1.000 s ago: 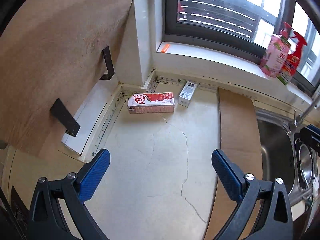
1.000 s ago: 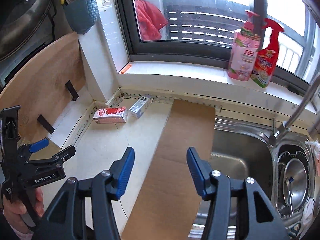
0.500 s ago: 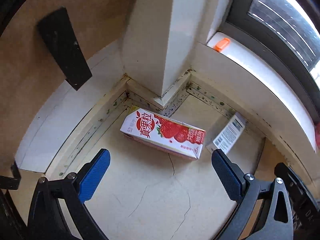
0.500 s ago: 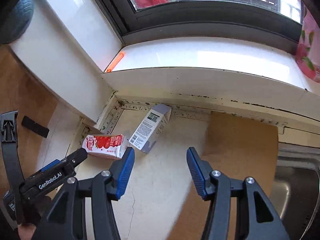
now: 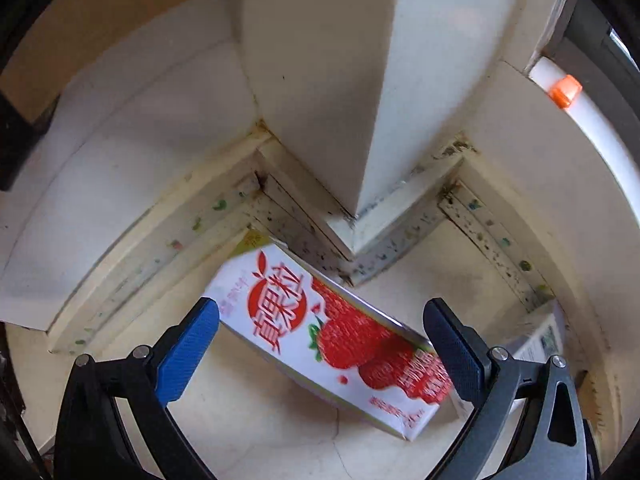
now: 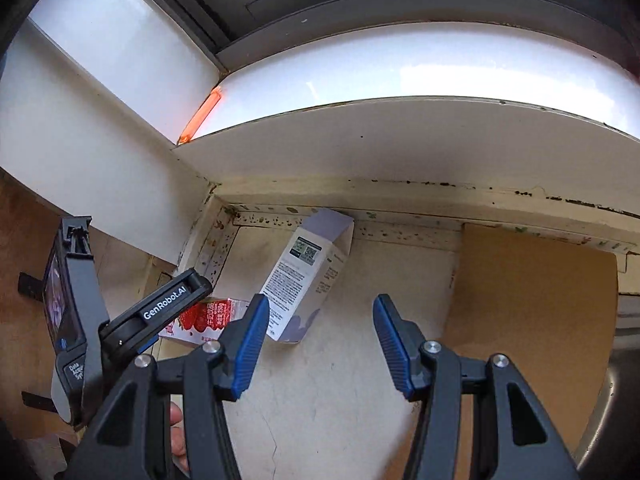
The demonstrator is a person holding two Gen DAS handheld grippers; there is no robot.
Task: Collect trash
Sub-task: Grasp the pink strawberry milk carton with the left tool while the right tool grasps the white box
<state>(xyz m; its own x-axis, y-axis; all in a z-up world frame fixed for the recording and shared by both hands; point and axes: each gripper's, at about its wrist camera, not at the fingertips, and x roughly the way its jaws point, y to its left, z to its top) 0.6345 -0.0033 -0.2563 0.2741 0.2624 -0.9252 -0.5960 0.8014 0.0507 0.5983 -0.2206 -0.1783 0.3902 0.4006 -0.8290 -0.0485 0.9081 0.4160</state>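
Note:
A white drink carton with red strawberries point(image 5: 332, 332) lies flat on the cream counter, against the foot of a wall pillar. My left gripper point(image 5: 320, 312) hovers over it, open, with the carton between the blue pads point(image 5: 188, 344) and neither pad touching it. A white and lavender box point(image 6: 308, 276) lies next to it, one end against the back wall; its edge shows in the left wrist view point(image 5: 540, 336). My right gripper point(image 6: 320, 308) stands open just in front of this box, nothing between its fingers. In the right wrist view, one finger of the left gripper point(image 6: 168, 304) covers part of the carton point(image 6: 208, 316).
A white pillar point(image 5: 320, 100) and a window sill point(image 6: 400, 72) close off the corner. An orange piece point(image 6: 200, 114) lies on the sill. A brown board point(image 6: 532, 300) covers the counter to the right, with the sink rim point(image 6: 624, 360) beyond. A person's hand point(image 6: 176, 428) holds the left gripper.
Both grippers have dropped and closed in on the corner. The carton now lies between the left jaws. The box has come close in front of the right gripper. Both stayed open.

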